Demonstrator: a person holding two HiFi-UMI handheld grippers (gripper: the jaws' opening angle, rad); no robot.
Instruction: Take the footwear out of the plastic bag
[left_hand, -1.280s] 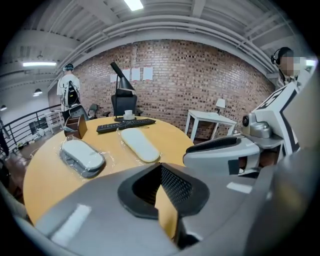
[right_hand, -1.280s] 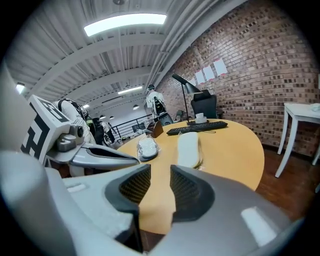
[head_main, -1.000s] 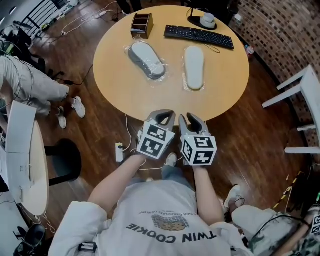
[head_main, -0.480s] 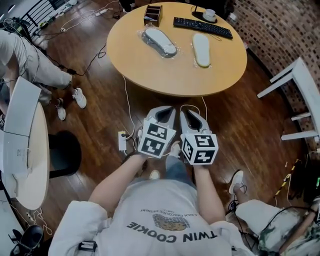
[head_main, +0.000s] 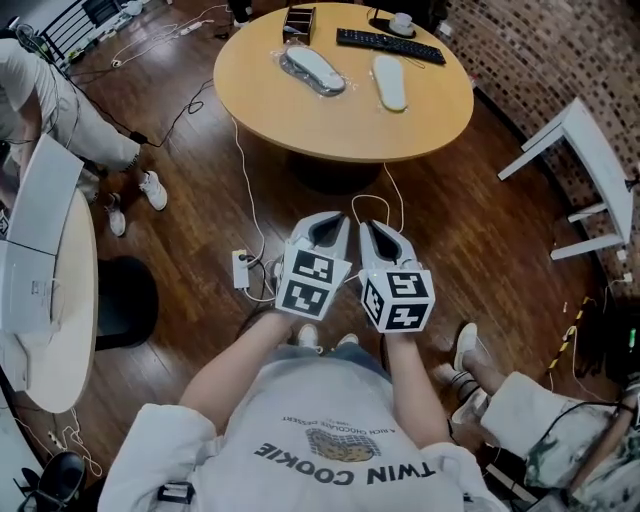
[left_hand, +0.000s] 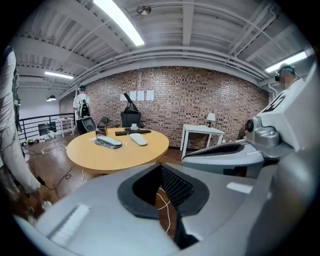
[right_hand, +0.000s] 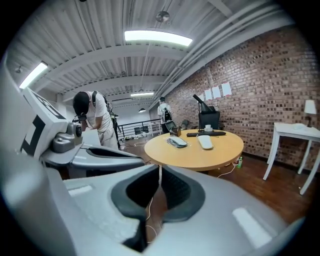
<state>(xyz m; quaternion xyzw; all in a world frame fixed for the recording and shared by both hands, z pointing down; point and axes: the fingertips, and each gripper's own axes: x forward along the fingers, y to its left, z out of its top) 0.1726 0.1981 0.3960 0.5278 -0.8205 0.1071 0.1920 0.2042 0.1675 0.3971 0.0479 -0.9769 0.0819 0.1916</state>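
Two slippers lie on the round wooden table (head_main: 340, 125): a grey one (head_main: 313, 68) inside a clear plastic bag and a white one (head_main: 389, 80) to its right, also on clear plastic. Both show far off in the left gripper view, the grey slipper (left_hand: 108, 142) and the white slipper (left_hand: 138, 139), and in the right gripper view, the grey slipper (right_hand: 177, 142) and the white slipper (right_hand: 204, 142). My left gripper (head_main: 330, 222) and right gripper (head_main: 372, 228) hang side by side over the floor, well short of the table. The left gripper (left_hand: 161, 167) is shut and empty. The right gripper (right_hand: 160, 169) is closing, tips meeting, with nothing between.
A keyboard (head_main: 390, 45), a wooden box (head_main: 297, 22) and a cup (head_main: 402, 20) sit at the table's far side. A power strip (head_main: 241, 270) and cables lie on the floor ahead. A white table (head_main: 580, 150) stands right, a white desk (head_main: 40, 270) left, a seated person (head_main: 50, 100) beyond.
The table has slid farther away and up in the head view as I backed off. Both grippers stay together in front of me. The right jaws have drawn together.
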